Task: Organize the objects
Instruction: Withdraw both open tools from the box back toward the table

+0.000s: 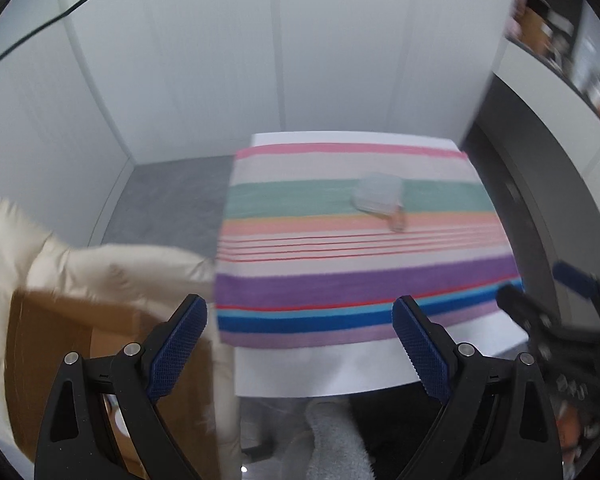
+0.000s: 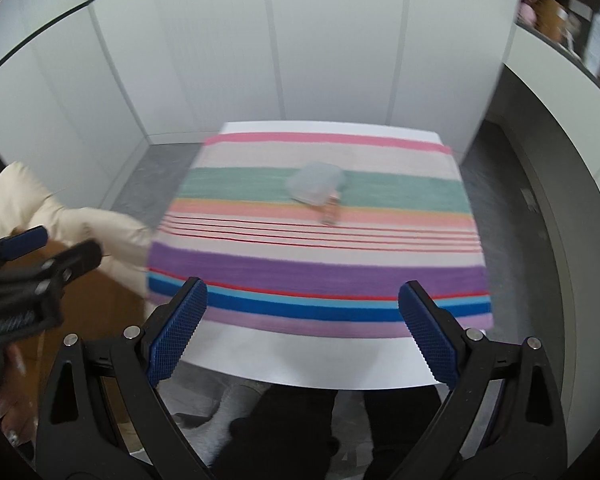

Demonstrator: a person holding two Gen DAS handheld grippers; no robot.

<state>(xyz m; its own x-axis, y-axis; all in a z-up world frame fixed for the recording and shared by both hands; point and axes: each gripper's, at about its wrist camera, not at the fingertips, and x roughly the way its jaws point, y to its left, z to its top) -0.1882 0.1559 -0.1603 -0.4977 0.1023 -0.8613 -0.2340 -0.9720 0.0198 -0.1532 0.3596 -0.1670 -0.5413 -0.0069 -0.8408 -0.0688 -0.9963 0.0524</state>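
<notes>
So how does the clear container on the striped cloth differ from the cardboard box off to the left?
The clear container is see-through and pale; the cardboard box is opaque brown. The container lies on the striped cloth on the table; the box sits beside the table, lower down. The container lies bare, with a small blurred item at its near edge; the box has cream fabric draped over it. Neither is held: both grippers, left and right, are open.
</notes>
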